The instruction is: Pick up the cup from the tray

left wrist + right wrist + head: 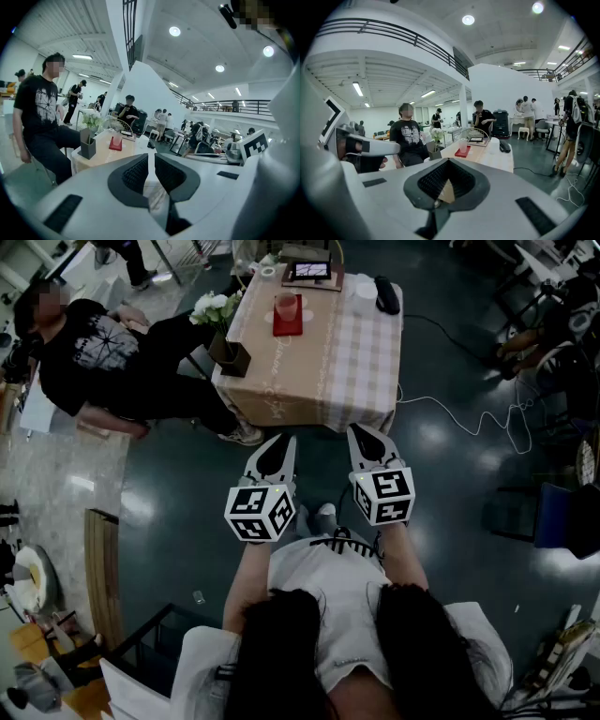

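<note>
Both hand-held grippers at rest, short of the work. The right gripper (358, 429) is clenched on nothing, its jaws meeting at the tips in the right gripper view. The left gripper (284, 439) holds nothing either, and the left gripper view shows its jaws parted by only a narrow slit, through which the cloth of the table (356, 352) appears. Both point slightly downward toward that table, side by side and well apart from it, with bare dark floor between. The cup (286, 306), pale and translucent, stands upright on the small red tray (288, 326) near the far middle of the table top. No part of the task appears done. The approach, the opening of the jaws, the grasp and the lift all seem to remain. Around the tray are a dark box holder (232, 354) at the near left corner with white flowers (211, 307) beside it, a framed screen (311, 273) at the far edge and a black object (386, 293) at the far right. None of these touches the tray, and the near side of the table lies open, so the reach looks unobstructed. A seated person (94, 362) in a black shirt is close to the table's left side. A white cable (469, 418) trails on the floor to the right, outside the direct path.
</note>
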